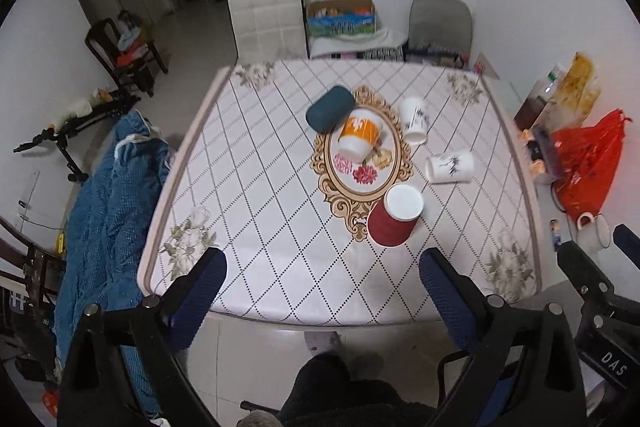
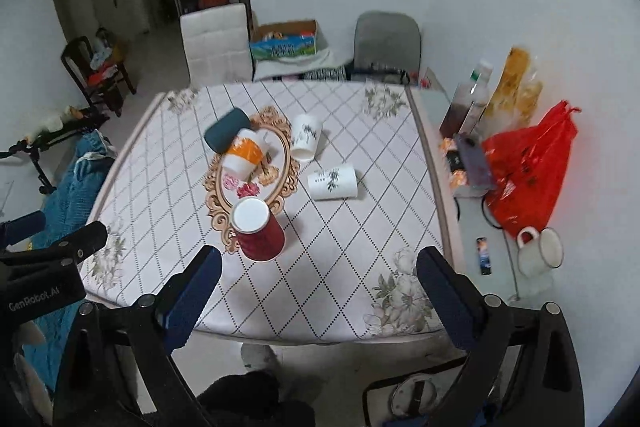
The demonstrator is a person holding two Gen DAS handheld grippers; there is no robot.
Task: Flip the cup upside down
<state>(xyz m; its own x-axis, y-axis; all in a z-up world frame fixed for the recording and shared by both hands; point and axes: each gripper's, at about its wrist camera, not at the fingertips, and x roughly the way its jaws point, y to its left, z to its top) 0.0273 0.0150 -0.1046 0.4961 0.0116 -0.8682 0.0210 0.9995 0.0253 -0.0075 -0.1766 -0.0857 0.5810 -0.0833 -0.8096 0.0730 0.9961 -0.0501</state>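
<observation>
Several cups are on the patterned table [image 1: 260, 219]. A red cup [image 1: 394, 217] stands upside down near the front, white base up; it also shows in the right wrist view [image 2: 256, 229]. An orange-and-white cup [image 1: 359, 133] and a dark teal cup [image 1: 330, 108] lie on their sides. One white bamboo-print cup [image 1: 414, 121] stands upside down. Another white bamboo-print cup [image 1: 450, 167] lies on its side. My left gripper [image 1: 322, 281] is open and empty above the table's front edge. My right gripper [image 2: 318, 279] is open and empty there too.
A red plastic bag [image 2: 528, 171], bottles [image 2: 478, 95] and a white enamel mug [image 2: 538, 253] sit on a side surface to the right. A white chair [image 1: 266, 19] and a grey chair [image 1: 440, 21] stand behind the table. A blue quilt [image 1: 108, 211] lies at left.
</observation>
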